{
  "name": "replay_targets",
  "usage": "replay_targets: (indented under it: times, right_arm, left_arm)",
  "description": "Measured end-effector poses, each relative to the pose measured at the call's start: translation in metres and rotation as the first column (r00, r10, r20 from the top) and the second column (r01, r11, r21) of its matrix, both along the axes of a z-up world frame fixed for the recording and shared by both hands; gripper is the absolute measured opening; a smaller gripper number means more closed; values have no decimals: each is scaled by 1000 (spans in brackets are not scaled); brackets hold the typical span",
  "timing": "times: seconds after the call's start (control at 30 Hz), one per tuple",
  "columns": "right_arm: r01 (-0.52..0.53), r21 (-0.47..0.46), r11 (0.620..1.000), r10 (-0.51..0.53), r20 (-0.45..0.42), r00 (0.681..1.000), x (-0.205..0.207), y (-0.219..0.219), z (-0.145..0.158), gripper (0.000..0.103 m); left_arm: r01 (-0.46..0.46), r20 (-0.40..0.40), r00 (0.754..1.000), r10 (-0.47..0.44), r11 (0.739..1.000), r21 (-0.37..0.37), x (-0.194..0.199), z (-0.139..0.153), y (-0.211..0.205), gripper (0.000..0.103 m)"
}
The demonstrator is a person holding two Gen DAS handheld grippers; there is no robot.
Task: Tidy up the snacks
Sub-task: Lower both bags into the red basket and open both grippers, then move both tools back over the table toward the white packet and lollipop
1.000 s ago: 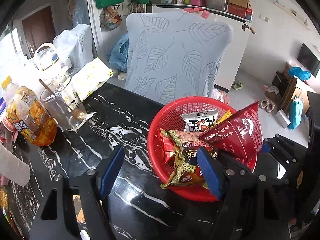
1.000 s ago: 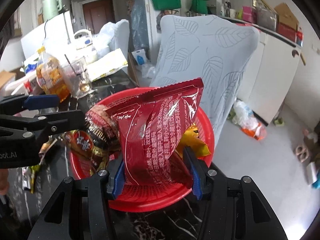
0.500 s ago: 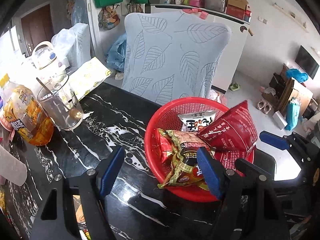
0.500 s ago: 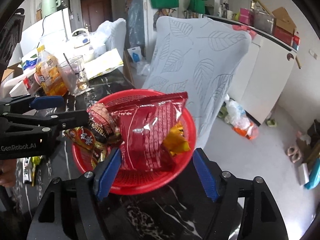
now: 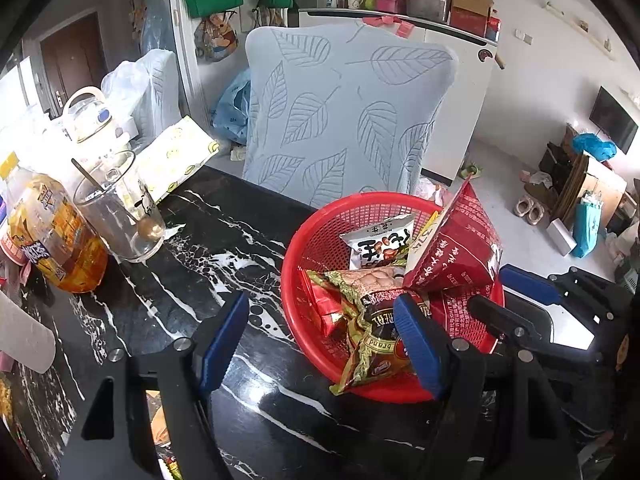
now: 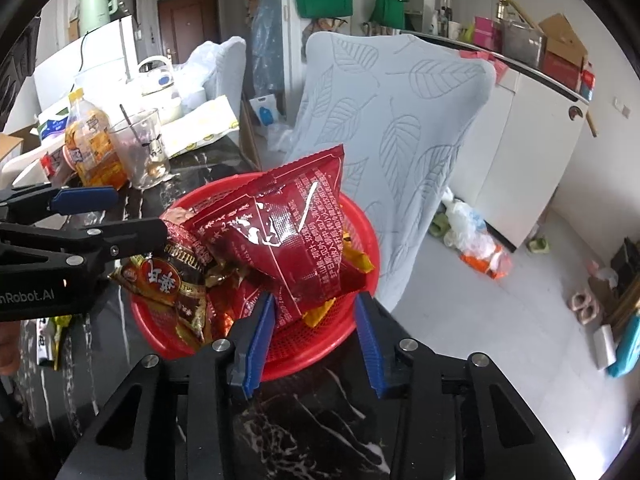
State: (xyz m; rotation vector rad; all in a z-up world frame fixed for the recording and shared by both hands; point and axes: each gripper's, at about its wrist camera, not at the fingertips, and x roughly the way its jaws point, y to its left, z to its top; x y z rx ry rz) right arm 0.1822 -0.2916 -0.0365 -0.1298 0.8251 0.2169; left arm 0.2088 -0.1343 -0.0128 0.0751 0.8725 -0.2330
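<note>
Your red basket (image 5: pixel 320 240) sits at the right edge of the black marble table (image 5: pixel 180 280), just in front of the leaf-patterned chair cover (image 5: pixel 340 120); it holds several snack packs. A big dark-red bag (image 6: pixel 296 232) stands tilted on top, its upper corner leaning toward the chair; a white peanut pack (image 5: pixel 380 240) lies toward the basket's far side, and a brown-and-gold pack (image 5: pixel 376 332) hangs over the near rim.

Your right gripper (image 6: pixel 316 328) reaches over the basket's near rim; its jaws have just been closing, and the lower end of the dark-red bag sits between the blue pads (image 6: pixel 260 336); the left pad seems to touch the bag, but you cannot tell whether the right pad presses on it.

Your left gripper (image 5: pixel 320 344) hovers with its jaws apart and nothing clamped; one pad is over bare table, the other over the basket's near-left rim.

Toward the table's left edge stand a glass with a spoon (image 5: pixel 120 208) and an orange drink bottle (image 5: pixel 52 236), touching or nearly so.
</note>
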Motion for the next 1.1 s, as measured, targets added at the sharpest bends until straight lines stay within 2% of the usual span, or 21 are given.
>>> replay_targets:
  times: [0.23,0.5,0.6,0.9,1.1]
  right_arm:
    - [-21,13,1000,21,-2,1000,-5,5,1,38]
    - [-10,32,999,10,1,1000,-22,1,13,39]
    - [0,28,1000,0,11,1000,-31,-1,22,49]
    - [8,35,999,-10,75,997,-63,1,54,57]
    - [-28,46,999,22,120,993,-84,14,71,59]
  left_arm:
    - [5,-11,1000,-5,1000,-13,-2,0,0,74]
    - [20,21,1000,-19,999,-41,-18,13,-5,74]
    - [25,40,999,-23,998,-55,-30,22,-4,74]
    - [22,98,995,-14,997,-77,-70,49,8,74]
    - [-7,135,991,15,998,-58,-100,67,24,74]
